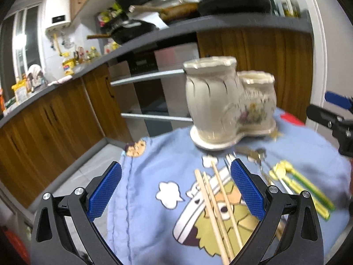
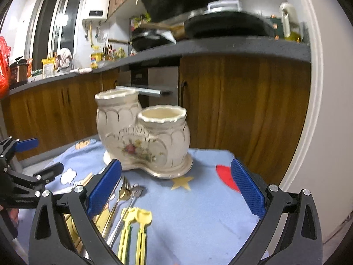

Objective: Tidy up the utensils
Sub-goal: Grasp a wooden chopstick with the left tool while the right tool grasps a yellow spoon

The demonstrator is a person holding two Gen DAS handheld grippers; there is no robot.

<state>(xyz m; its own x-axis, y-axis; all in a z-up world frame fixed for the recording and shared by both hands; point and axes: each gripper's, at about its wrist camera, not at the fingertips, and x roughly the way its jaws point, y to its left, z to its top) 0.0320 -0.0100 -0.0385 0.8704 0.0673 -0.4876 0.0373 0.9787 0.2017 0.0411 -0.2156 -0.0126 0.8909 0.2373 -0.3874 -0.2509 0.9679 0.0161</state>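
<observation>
With both the left hand-held gripper (image 1: 176,190) and the right hand-held gripper (image 2: 176,187) spread empty, the thin, light, slippery wooden chopsticks (image 1: 217,212) near the desk's front edge want pinching mid-shaft.

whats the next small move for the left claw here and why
Probably lower the left claw and close it on the wooden chopsticks. It is open with the chopsticks lying loose on the blue cloth between its fingers, and the ceramic holder behind looks empty, so nothing is sorted yet.
</observation>
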